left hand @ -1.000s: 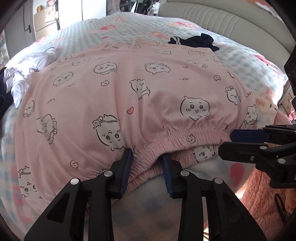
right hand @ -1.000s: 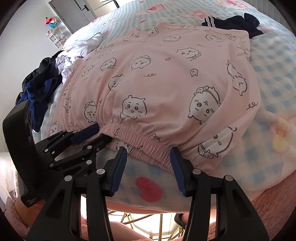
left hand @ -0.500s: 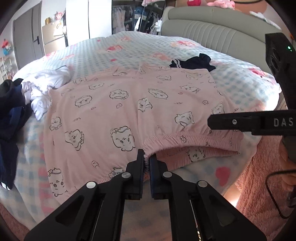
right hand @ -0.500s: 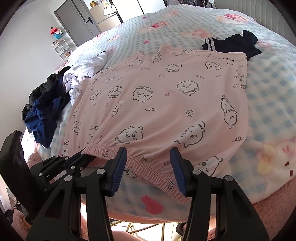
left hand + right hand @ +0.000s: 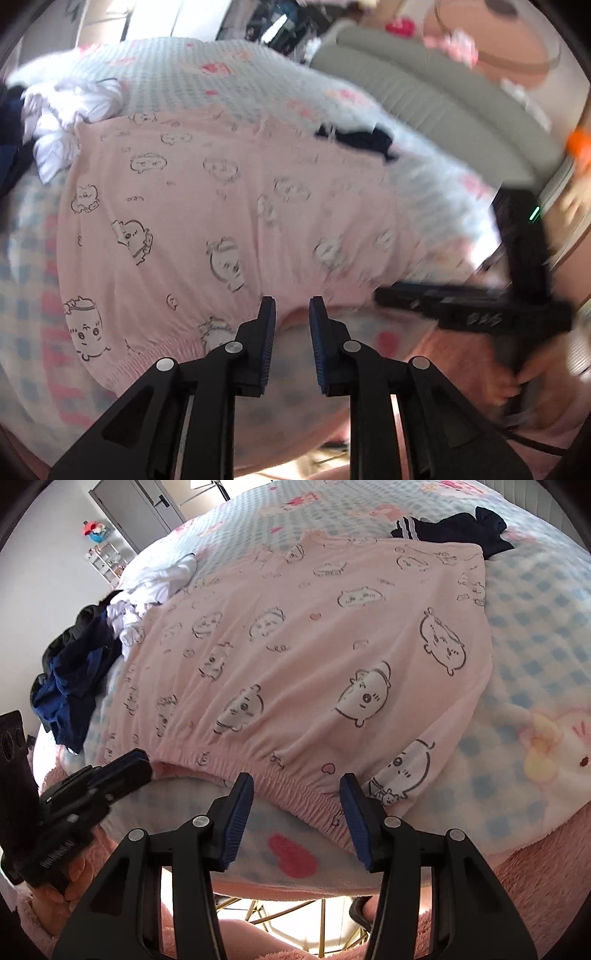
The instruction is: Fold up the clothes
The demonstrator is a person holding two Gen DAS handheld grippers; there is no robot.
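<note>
Checked blue-and-white bedding [image 5: 535, 635] covers the bed ahead of both tongs. Pink printed pyjama garment [image 5: 314, 657] lies flat on it, elastic hem nearest the tongs. Left tongs [image 5: 291, 314]: jaws opening, nothing between them, tips just short of the hem. Right tongs [image 5: 297, 786]: released, jaws straddling the hem without pressing it.

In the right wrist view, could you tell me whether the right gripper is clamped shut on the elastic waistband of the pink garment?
No, the right gripper stands open, its blue pads apart on either side of the pink garment's gathered waistband without pressing it.
</note>
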